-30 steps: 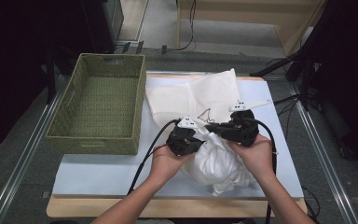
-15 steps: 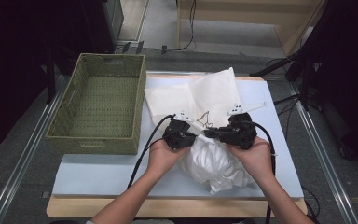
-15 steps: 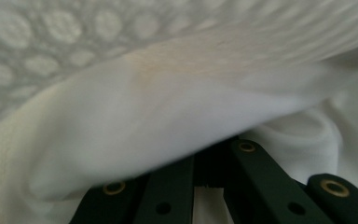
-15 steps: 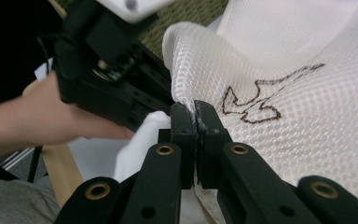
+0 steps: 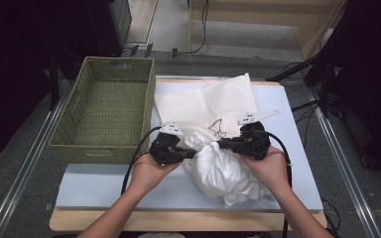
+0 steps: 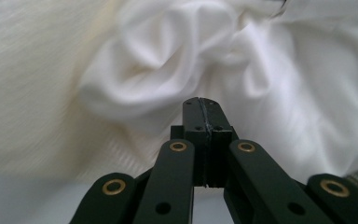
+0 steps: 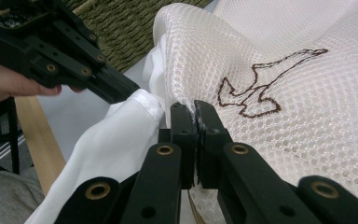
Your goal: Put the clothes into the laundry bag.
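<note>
We pinch the mesh bag's (image 7: 279, 93) near rim in the right gripper (image 7: 193, 109), while the left gripper (image 6: 204, 103), jaws closed, seemingly empty, nudges the white garment (image 5: 223, 171) at mid-table; keep the mouth lifted.

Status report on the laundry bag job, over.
Left gripper shut against white garment. Right gripper shut on mesh laundry bag edge. Garment mostly outside. Nothing in the way.
</note>
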Demonstrator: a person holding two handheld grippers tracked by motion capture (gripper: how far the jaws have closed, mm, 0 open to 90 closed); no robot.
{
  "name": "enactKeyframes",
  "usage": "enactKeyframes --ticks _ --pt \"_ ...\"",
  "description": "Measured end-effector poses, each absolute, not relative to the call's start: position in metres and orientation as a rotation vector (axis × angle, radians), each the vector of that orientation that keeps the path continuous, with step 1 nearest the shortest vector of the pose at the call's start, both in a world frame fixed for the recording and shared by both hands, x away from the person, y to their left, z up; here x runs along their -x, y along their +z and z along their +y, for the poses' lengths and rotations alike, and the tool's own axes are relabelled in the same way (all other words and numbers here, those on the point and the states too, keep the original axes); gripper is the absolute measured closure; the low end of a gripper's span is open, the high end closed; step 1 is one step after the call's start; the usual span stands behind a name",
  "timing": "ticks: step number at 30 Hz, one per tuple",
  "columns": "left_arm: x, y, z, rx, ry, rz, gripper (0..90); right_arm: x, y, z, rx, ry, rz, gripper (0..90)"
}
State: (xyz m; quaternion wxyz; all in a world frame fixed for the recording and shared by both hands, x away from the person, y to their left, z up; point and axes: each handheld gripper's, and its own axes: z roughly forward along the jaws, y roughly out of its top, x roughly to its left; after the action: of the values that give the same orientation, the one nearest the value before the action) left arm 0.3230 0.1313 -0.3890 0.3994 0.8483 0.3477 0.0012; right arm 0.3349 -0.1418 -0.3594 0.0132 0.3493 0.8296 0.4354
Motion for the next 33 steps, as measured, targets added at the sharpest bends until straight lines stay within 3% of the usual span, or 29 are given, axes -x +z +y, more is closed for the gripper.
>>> enactKeyframes --ticks 8,13,33 --pt "-0.336 -0.392 0.152 -2.091 0.062 1.011 90.0 -0.335 -0.358 -0.143 -1.1 1.357 2.587 88.4" --pt "-0.345 -0.39 0.139 -2.079 0.104 1.023 90.0 -0.335 -0.358 -0.145 -1.099 1.362 2.588 88.4" --pt "-0.351 -0.401 0.067 -2.079 0.03 0.839 90.0 -0.335 -0.344 -0.146 -1.099 1.409 2.556 88.4"
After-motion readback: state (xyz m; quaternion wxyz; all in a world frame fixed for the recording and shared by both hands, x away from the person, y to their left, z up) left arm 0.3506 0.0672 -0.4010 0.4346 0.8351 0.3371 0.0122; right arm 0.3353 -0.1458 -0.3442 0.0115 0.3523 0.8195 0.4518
